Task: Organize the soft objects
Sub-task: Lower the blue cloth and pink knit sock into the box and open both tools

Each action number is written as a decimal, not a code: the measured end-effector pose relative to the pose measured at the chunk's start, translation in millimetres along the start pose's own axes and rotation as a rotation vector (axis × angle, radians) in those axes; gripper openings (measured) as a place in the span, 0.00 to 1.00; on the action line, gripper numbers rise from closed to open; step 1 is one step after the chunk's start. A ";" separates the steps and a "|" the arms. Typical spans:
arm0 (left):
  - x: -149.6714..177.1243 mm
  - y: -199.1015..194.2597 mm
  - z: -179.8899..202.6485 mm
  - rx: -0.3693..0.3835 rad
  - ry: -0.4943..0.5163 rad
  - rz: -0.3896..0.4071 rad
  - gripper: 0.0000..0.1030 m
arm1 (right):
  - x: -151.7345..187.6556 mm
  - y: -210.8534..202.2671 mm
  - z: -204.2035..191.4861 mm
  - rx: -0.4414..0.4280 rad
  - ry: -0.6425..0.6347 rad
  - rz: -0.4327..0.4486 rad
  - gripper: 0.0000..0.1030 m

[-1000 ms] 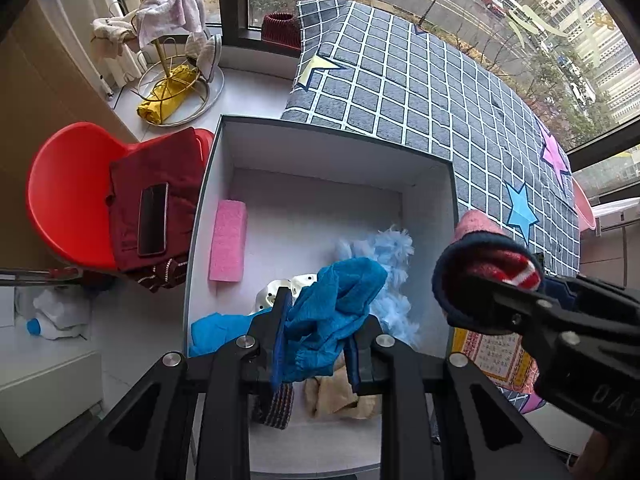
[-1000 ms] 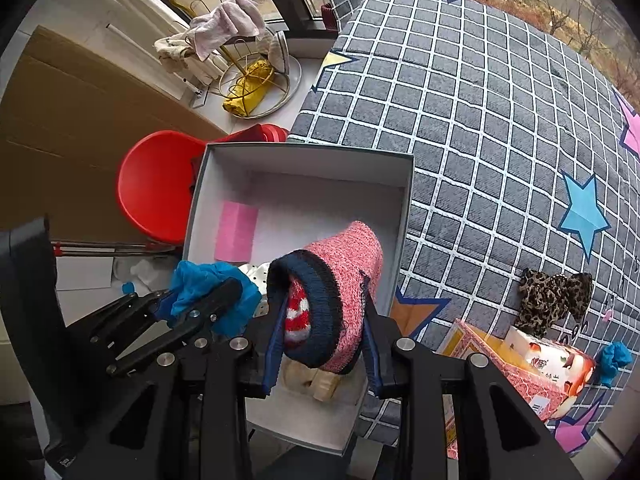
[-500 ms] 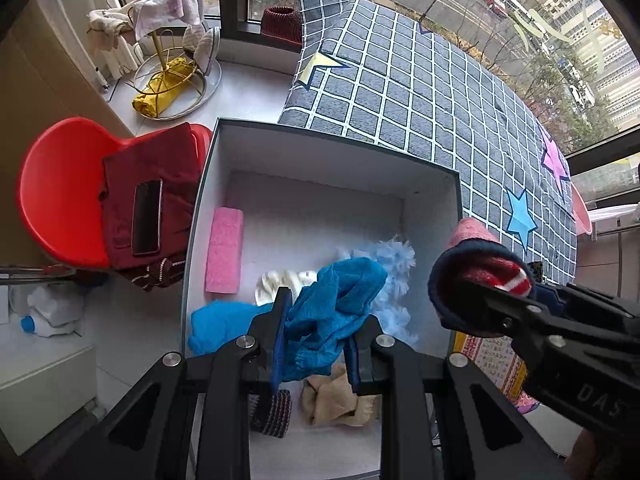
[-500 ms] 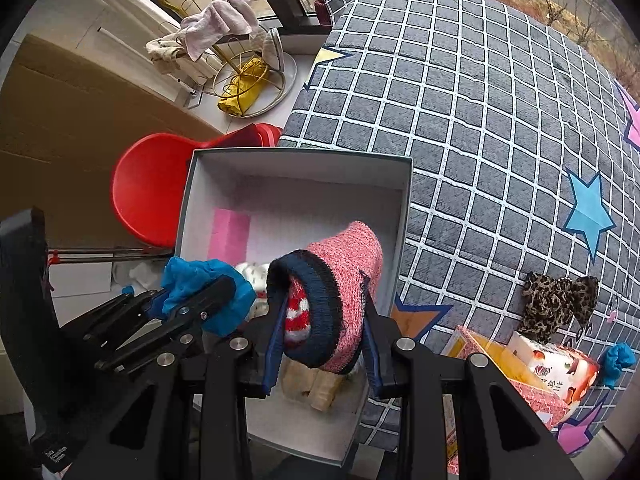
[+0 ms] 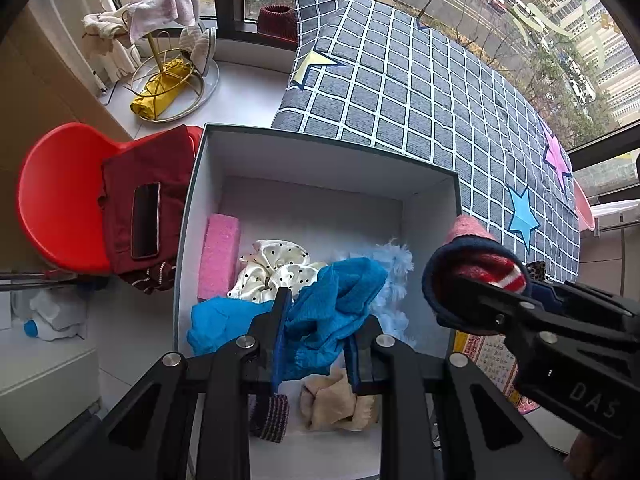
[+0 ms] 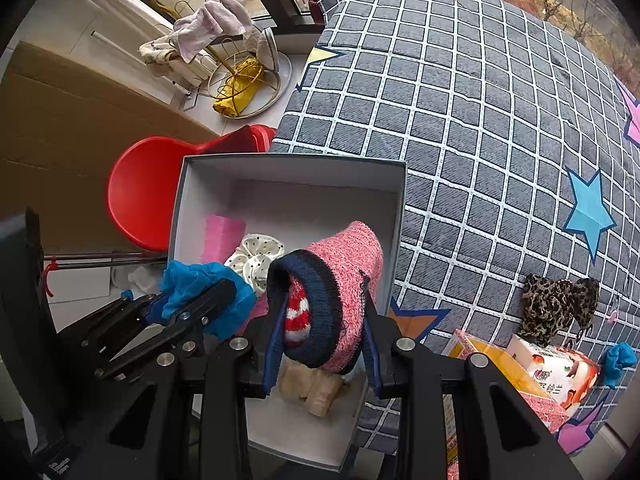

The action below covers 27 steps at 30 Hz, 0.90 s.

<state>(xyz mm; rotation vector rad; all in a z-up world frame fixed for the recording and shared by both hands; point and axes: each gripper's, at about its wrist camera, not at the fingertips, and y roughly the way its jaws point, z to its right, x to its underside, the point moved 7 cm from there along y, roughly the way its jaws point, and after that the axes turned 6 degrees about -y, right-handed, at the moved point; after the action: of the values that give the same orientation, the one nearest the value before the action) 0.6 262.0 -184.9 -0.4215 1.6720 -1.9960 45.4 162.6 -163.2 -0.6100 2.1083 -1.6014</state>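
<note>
Blue knit cloth [image 5: 332, 316] is clamped in my left tongs [image 5: 318, 336], above the white box [image 5: 320, 160]. My right tongs [image 6: 320, 344] grip a pink sock [image 6: 340, 292] over the box's right side, beside the checked bed [image 6: 480, 120].

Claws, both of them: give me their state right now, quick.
Left claw: closed on the blue knit cloth, above the box.
Right claw: closed on the pink knit hat.
</note>
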 end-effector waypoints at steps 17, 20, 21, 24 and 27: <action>-0.5 9.6 -4.2 -0.022 -0.005 -0.014 0.25 | -0.8 13.5 1.5 -0.007 0.018 -0.030 0.34; 0.1 10.6 -4.8 -0.024 -0.004 -0.016 0.25 | -1.1 14.4 1.9 -0.007 0.019 -0.033 0.34; 0.3 10.7 -5.1 -0.025 -0.004 -0.016 0.25 | -1.0 15.2 2.2 -0.010 0.021 -0.035 0.34; 0.4 10.7 -6.0 -0.028 -0.004 -0.015 0.28 | -1.5 16.7 3.8 -0.014 0.031 -0.039 0.34; 2.0 10.7 -5.9 -0.022 0.000 -0.019 0.62 | -2.0 17.6 3.7 -0.023 0.036 -0.040 0.34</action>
<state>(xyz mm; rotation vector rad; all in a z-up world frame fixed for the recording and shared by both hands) -2.4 264.4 -196.7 -0.4467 1.6972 -1.9928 47.7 165.1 -181.0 -0.6400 2.1556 -1.6235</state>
